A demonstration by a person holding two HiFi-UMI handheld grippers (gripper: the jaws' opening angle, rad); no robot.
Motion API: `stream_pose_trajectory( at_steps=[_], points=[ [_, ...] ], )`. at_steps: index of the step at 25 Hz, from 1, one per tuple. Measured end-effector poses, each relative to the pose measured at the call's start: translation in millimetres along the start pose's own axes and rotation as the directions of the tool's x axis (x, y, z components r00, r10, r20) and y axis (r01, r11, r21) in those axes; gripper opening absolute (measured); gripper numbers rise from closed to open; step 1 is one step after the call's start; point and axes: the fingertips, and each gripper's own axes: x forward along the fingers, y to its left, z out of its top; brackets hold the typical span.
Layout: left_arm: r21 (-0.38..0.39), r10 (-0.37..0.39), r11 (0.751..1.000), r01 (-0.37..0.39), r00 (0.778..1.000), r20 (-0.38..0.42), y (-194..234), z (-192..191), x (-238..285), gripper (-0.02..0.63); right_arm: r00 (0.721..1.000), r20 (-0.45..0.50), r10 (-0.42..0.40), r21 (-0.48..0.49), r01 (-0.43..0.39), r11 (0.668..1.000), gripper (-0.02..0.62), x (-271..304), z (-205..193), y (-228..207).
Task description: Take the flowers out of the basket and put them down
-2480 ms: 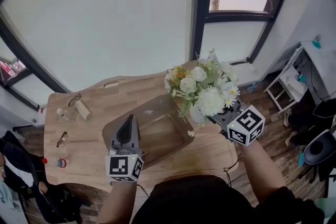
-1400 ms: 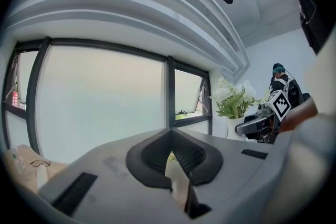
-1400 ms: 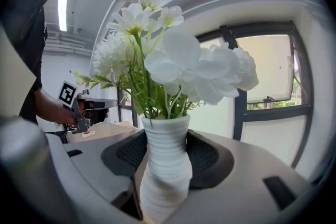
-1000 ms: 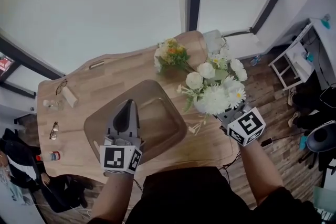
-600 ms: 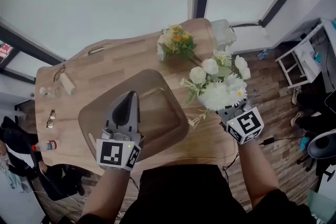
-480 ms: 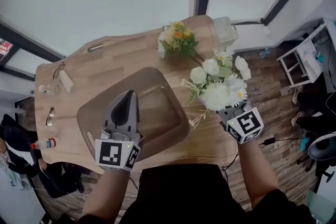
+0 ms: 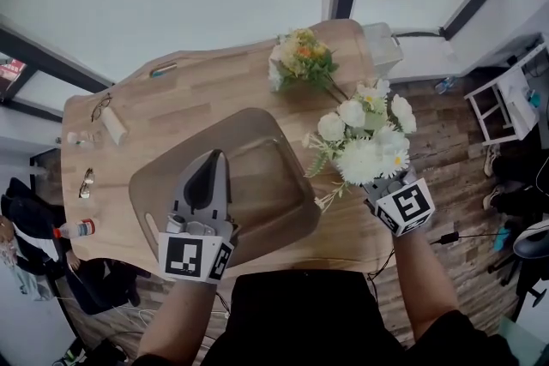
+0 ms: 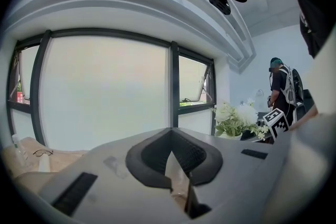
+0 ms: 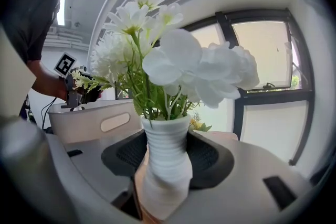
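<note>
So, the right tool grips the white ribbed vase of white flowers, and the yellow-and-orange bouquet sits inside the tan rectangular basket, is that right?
Not quite: the head view shows the yellow-and-orange bouquet on the wooden table beyond the tan rectangular basket. The right tool does grip the white ribbed vase.

Pale daylight fills tall dark-framed windows [image 8: 105, 92] beyond the wooden table [image 7: 163, 111]. Dark wood-plank floor [image 7: 450, 141] lies to the table's right, where a white rack [image 7: 500, 99] stands.
</note>
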Motion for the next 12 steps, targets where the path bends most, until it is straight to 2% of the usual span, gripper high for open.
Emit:
stream_pose_trajectory(
  at_steps=[12],
  points=[
    [0.028, 0.006, 1.0, -0.006, 1.0, -0.003, 0, 7, -1, 0.0, 1.0, -0.022, 0.004, 0.0, -0.004, 1.0, 0.255, 5, -22, 3]
  ],
)
